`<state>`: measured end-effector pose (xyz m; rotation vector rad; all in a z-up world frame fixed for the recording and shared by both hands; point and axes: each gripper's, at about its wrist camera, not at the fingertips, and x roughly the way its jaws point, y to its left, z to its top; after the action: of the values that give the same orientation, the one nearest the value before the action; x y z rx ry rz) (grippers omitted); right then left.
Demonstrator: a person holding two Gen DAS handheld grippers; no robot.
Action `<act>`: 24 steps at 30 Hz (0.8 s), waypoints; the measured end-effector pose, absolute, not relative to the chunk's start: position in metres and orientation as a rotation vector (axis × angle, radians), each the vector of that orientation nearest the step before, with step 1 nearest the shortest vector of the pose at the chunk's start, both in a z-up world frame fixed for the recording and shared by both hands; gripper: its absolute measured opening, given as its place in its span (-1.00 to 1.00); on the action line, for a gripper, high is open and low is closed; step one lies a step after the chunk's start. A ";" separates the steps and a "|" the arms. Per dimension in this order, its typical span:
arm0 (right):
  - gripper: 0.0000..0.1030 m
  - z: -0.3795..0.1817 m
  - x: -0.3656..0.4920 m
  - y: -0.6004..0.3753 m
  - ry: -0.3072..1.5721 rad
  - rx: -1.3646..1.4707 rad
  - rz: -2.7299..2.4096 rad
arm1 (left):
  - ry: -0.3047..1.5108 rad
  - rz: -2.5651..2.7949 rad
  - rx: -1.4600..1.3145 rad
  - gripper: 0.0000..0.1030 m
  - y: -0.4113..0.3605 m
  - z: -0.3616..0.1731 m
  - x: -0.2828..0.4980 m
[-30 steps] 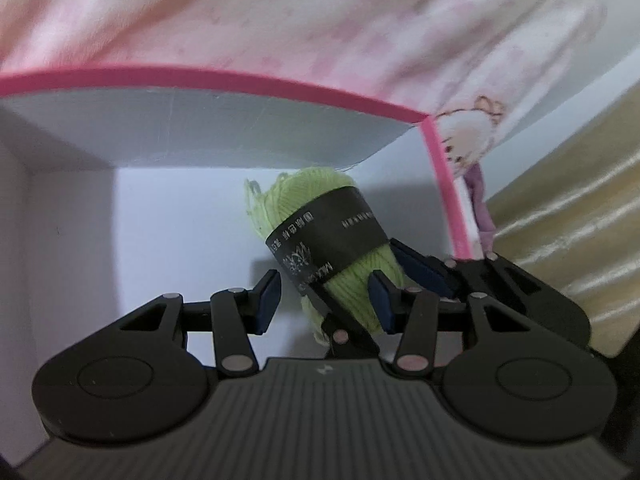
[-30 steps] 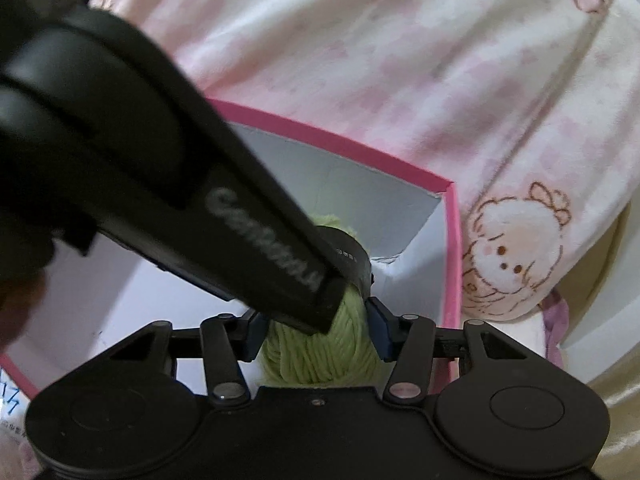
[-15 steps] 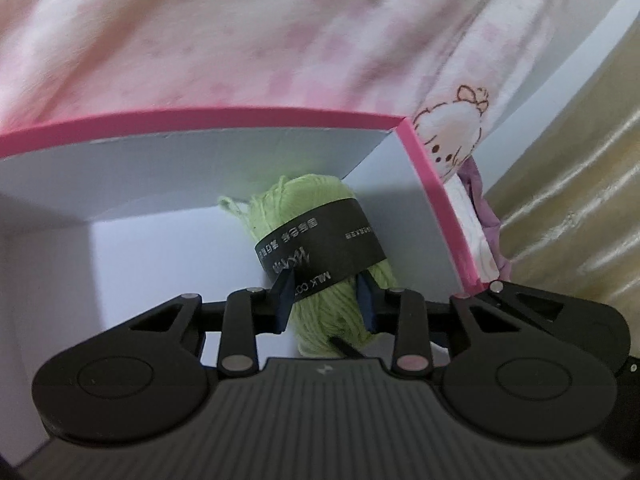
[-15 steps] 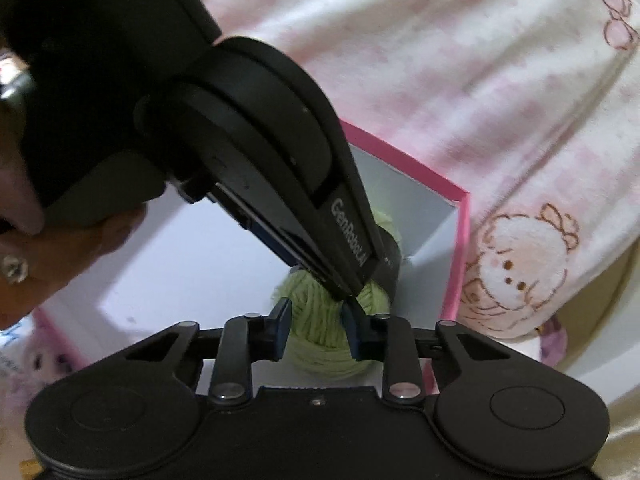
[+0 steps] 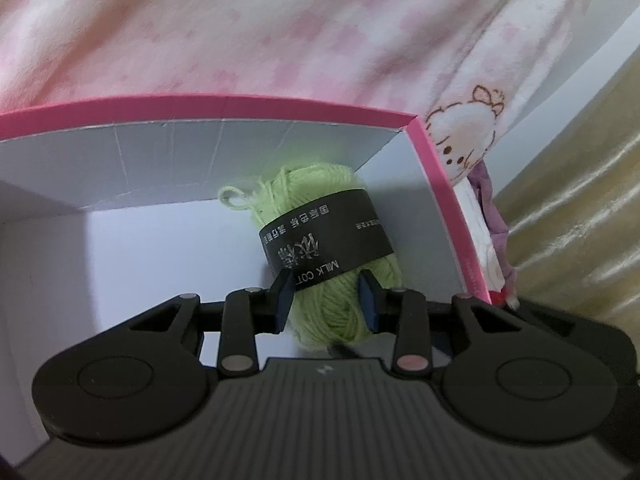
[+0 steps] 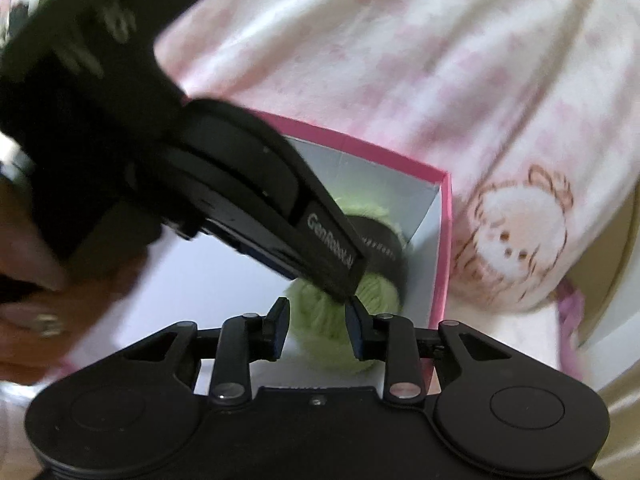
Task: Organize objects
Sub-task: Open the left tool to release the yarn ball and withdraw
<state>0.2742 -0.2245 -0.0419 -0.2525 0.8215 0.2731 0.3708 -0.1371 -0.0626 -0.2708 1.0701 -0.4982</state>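
- A skein of light green yarn with a black paper band lies inside a white box with a pink rim, in its far right corner, close to the right wall.
- The box sits on a pink and white blanket printed with a cartoon face. Nothing else shows in the box.
- Your left hand-held gripper straddles the near end of the skein; its jaws are easing apart, though the pads touch the yarn on both sides.
- Your right hand-held gripper is clenched narrow around the same end, from the near side.
- By my reading, the yarn is already stowed; letting go and fetching further items remains.
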 end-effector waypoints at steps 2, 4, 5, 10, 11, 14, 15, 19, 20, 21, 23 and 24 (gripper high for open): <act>-0.20 -0.036 0.266 -0.229 0.820 -0.187 0.295 | 1.067 -0.492 -0.267 -0.31 -0.136 -0.060 0.368; -0.04 -0.031 0.258 -0.232 0.817 -0.131 0.322 | 1.065 -0.479 -0.263 -0.30 -0.135 -0.054 0.363; 0.00 -0.029 0.255 -0.232 0.816 -0.113 0.331 | 1.065 -0.474 -0.256 -0.26 -0.135 -0.051 0.361; 0.08 -0.018 0.237 -0.228 0.801 -0.096 0.348 | 1.074 -0.467 -0.229 -0.05 -0.129 -0.025 0.341; 0.10 -0.015 0.233 -0.227 0.795 -0.094 0.350 | 1.073 -0.466 -0.229 -0.05 -0.127 -0.020 0.337; 0.13 -0.005 0.223 -0.230 0.782 -0.089 0.366 | 1.071 -0.447 -0.202 0.01 -0.116 0.002 0.320; 0.15 0.001 0.218 -0.235 0.779 -0.087 0.373 | 1.075 -0.445 -0.194 0.01 -0.110 0.008 0.312; 0.22 0.028 0.218 -0.244 0.784 -0.085 0.406 | 1.082 -0.408 -0.124 0.03 -0.099 0.035 0.279; 0.23 0.030 0.211 -0.243 0.781 -0.089 0.413 | 1.086 -0.401 -0.097 0.04 -0.096 0.042 0.270; 0.27 0.036 0.205 -0.240 0.770 -0.099 0.420 | 1.093 -0.395 -0.079 0.05 -0.093 0.046 0.265; 0.32 0.051 0.173 -0.224 0.750 -0.118 0.424 | 1.113 -0.372 -0.051 0.05 -0.087 0.052 0.250; 0.34 0.057 0.164 -0.219 0.743 -0.123 0.429 | 1.114 -0.367 -0.036 0.05 -0.083 0.057 0.243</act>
<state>0.1642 -0.2192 0.0575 -0.1229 0.7433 0.4286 0.2425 -0.0829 0.0566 -0.0356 1.1137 -0.3673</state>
